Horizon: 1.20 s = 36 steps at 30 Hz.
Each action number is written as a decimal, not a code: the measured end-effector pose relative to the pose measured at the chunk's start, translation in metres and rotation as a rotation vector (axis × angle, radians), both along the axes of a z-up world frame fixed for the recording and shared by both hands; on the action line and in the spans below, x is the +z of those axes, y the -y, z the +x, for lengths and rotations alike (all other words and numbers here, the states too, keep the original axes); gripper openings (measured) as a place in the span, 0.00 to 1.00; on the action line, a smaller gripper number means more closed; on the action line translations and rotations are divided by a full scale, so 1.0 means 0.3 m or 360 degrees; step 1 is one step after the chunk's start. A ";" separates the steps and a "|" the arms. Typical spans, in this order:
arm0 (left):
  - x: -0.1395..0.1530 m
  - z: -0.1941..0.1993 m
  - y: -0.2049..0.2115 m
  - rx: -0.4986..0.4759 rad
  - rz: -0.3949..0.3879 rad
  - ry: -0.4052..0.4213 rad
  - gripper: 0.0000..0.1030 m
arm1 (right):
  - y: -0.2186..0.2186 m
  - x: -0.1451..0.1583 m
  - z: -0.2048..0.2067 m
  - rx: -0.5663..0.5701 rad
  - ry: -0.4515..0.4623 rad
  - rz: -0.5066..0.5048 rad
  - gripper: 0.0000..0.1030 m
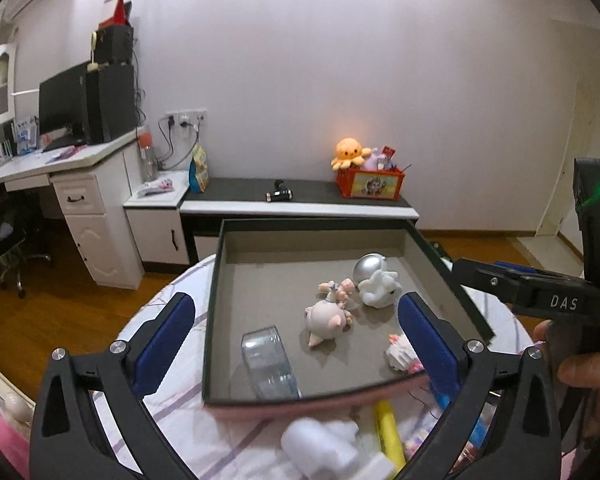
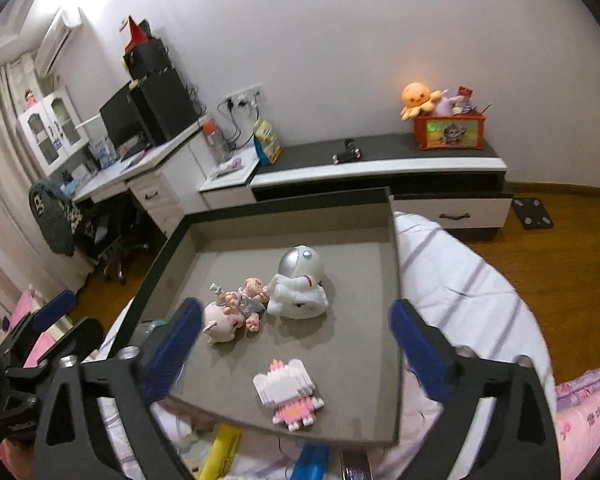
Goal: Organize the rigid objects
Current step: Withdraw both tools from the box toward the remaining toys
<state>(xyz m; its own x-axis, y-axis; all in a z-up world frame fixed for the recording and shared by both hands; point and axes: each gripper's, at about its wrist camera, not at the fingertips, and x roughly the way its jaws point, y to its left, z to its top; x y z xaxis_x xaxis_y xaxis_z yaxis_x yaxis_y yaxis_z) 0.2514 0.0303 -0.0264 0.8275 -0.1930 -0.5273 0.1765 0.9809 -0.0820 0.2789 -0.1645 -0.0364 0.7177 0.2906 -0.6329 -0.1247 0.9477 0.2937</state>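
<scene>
A shallow dark-rimmed box tray [image 1: 216,280] [image 2: 394,264] with a grey floor lies on the bed. In it are a white astronaut figure [image 1: 376,282] [image 2: 298,284], a pink pig figure [image 1: 326,316] [image 2: 230,316], a white-and-pink block figure [image 1: 400,354] [image 2: 288,394] and a clear plastic container [image 1: 268,360]. My left gripper [image 1: 296,338] is open and empty, hovering over the tray's near part. My right gripper [image 2: 296,348] is open and empty, above the block figure. The right gripper's body shows at the right of the left wrist view [image 1: 540,292].
Loose items lie on the bed in front of the tray: a yellow object [image 1: 388,428] [image 2: 220,452], a white object [image 1: 320,444] and a blue object [image 2: 310,462]. Beyond are a low cabinet [image 1: 300,204] with an orange toy box [image 1: 370,184], a desk [image 1: 80,184] and wooden floor.
</scene>
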 end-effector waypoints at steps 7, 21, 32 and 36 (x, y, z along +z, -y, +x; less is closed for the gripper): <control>0.065 -0.199 -0.037 -0.0024 -0.0011 0.0097 1.00 | 0.005 0.093 -0.192 -0.0017 0.0130 0.0037 1.00; 0.036 -0.536 -0.098 0.0065 -0.0065 0.0097 1.00 | 0.042 0.140 -0.644 -0.0082 0.0321 0.0027 1.00; 0.010 -0.736 -0.102 0.0140 -0.0087 0.0100 1.00 | 0.038 0.087 -0.832 -0.0142 0.0338 -0.0050 1.00; 0.020 -0.772 -0.107 0.0141 -0.0079 0.0111 1.00 | 0.001 0.094 -0.852 -0.0106 0.0355 -0.0078 1.00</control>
